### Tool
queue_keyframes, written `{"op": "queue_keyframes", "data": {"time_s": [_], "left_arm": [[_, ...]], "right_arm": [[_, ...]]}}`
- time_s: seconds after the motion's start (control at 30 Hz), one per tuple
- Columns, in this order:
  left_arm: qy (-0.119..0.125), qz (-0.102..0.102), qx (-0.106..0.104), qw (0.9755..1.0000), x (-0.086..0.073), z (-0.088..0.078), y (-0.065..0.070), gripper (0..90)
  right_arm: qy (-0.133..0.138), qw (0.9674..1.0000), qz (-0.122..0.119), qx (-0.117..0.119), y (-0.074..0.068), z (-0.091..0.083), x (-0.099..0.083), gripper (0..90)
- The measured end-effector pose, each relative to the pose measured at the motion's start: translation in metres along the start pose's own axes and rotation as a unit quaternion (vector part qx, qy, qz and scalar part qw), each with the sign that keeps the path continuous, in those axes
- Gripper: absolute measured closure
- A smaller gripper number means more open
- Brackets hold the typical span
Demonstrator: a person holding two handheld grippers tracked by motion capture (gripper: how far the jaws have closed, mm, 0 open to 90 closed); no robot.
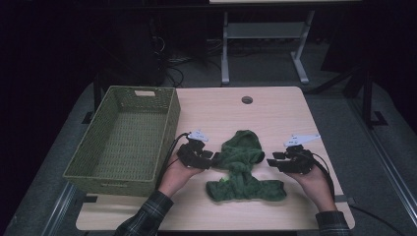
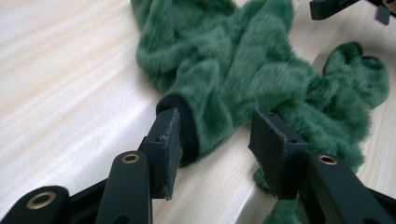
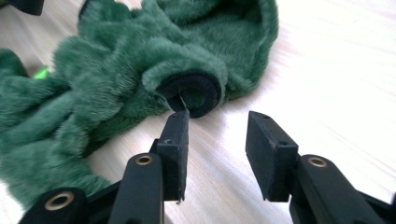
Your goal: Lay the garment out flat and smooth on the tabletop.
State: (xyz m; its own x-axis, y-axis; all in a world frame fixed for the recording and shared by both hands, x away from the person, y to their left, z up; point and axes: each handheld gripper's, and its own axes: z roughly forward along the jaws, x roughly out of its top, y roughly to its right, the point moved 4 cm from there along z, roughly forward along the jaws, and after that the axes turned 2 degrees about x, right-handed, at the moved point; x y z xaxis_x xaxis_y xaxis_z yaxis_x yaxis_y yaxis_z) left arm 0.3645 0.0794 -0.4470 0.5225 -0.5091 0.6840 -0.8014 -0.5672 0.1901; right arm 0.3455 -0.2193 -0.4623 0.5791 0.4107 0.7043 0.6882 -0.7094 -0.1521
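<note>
High view: a green plush garment, bunched and twisted at its middle, lies on the pale wood-grain surface near the front edge, roughly midway between the side edges. The left gripper sits just at its left side, the right gripper just at its right. A woven green basket with an open weave and stiff walls stands at the left edge.

Left gripper view: the jaws stand apart, with a black-lined cuff of the garment between them. The cuff rests against one pad; the other is clear, so nothing is clamped. The pile is long, soft and slippery-looking. I judge that a shallow pinch would catch only fuzz and slide off.

Right gripper view: the jaws gape just short of a second rolled black cuff, apart from it save perhaps a stray thread at one pad. If the two grippers pull unevenly, the twisted middle could tighten rather than spread, or the garment could drag toward the front edge.
</note>
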Motion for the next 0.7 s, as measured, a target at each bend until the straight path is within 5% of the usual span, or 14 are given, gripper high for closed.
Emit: {"op": "queue_keyframes", "data": {"time_s": [0.23,0.47,0.7], "left_arm": [[0.007,0.011,0.016,0.9998,0.022,-0.004,-0.006,52.6],[0.011,0.014,0.028,0.9995,0.049,0.011,-0.022,54.0],[0.009,0.011,0.032,0.9994,0.068,0.031,-0.04,54.7]], "right_arm": [[0.018,0.9997,0.01,-0.011,0.008,-0.008,0.009,58.5],[0.032,0.9992,0.017,-0.015,0.022,-0.002,0.031,60.6],[0.012,0.9991,0.039,-0.01,0.033,0.017,0.045,60.0]]}}
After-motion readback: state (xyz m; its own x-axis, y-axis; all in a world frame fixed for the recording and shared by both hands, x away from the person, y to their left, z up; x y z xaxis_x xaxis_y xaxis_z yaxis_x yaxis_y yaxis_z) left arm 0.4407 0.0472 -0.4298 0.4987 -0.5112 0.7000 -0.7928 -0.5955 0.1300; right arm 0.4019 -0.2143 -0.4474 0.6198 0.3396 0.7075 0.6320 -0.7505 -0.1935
